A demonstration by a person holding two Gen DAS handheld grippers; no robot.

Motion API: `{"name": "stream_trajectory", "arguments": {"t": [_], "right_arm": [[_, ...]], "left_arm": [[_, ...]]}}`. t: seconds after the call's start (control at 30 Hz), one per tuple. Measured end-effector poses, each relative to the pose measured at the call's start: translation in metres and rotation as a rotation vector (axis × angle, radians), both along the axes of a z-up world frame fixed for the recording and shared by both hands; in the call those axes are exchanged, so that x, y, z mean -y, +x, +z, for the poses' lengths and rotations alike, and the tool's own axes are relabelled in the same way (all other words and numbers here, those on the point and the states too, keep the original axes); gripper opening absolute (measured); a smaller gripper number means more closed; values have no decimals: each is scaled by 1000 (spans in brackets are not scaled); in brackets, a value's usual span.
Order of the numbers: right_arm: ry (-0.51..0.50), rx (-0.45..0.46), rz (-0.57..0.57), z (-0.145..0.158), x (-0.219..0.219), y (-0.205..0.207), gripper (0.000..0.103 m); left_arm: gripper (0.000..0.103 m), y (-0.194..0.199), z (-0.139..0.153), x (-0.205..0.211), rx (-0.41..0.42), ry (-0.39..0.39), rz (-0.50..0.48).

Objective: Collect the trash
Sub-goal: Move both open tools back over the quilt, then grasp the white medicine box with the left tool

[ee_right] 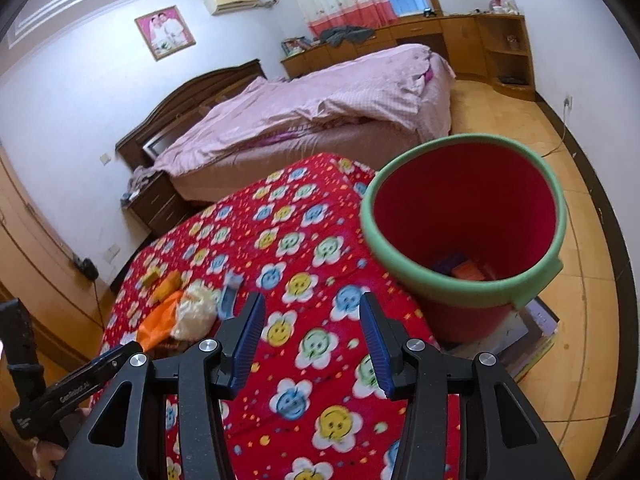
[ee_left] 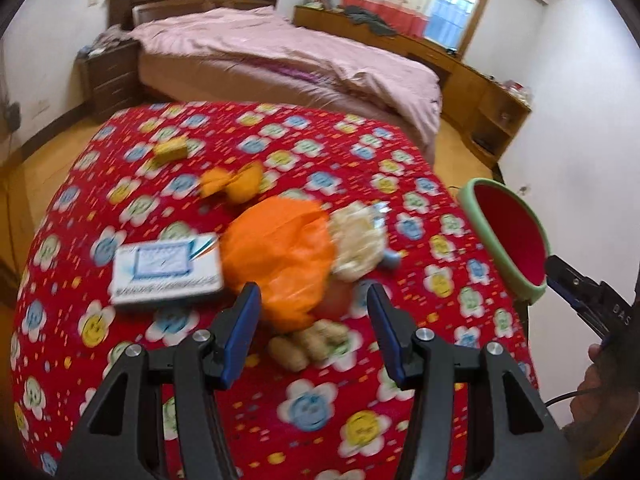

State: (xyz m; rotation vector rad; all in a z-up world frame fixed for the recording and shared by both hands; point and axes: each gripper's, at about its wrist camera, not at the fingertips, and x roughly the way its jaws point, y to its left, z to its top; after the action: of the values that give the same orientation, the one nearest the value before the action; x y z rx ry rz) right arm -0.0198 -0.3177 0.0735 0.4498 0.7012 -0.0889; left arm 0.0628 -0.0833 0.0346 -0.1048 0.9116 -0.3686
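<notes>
Trash lies on the table's red flowered cloth (ee_left: 240,400). It includes an orange plastic bag (ee_left: 280,252), a white box (ee_left: 166,270), a crumpled cream wrapper (ee_left: 356,240), peanuts (ee_left: 308,340), orange peel (ee_left: 236,184) and a yellow block (ee_left: 171,149). My left gripper (ee_left: 313,300) hovers open just in front of the bag and over the peanuts, pads touching nothing. A red bin with a green rim (ee_right: 452,288) stands off the table's right edge, with purple and orange items (ee_right: 464,268) at its bottom. My right gripper (ee_right: 312,304) is open and empty over the cloth, left of the bin.
A bed with a pink cover (ee_left: 280,52) stands beyond the table, with a dark nightstand (ee_left: 108,76) to its left. Wooden cabinets (ee_left: 480,92) line the window wall. The bin (ee_left: 480,220) rests on a flat stack (ee_right: 536,332) on the yellow floor. A cable (ee_right: 580,240) trails across the floor.
</notes>
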Motion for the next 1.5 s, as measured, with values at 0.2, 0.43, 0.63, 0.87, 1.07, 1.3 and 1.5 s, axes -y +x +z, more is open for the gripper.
{"name": "stream_trajectory", "arguments": {"t": [0.2,0.43,0.63,0.87,1.07,1.3,1.5], "right_arm": [[-16,-49,33,-16,-15,4,50],[-13,-89,50,-27,-25,16,50],[-9,-105,72,-35,-36,29,50],[-25,-110,65,-36,-36,33,50],[-18,-121,52,-41,-31,36,50],[3,-131,55,-44,-31,39,50],[-14,-121,71,-38,-40,37,50]], "left_arm": [[55,9,-28,-26,-52,3,64],[46,17,-34,-39,-41,-2,74],[31,26,-42,-37,-58,-33,27],[32,60,-47,-45,-59,-92,63],[49,82,-45,-59,-45,-73,138],[55,76,-26,-66,-14,-17,121],[65,69,-10,-80,38,53,124]]}}
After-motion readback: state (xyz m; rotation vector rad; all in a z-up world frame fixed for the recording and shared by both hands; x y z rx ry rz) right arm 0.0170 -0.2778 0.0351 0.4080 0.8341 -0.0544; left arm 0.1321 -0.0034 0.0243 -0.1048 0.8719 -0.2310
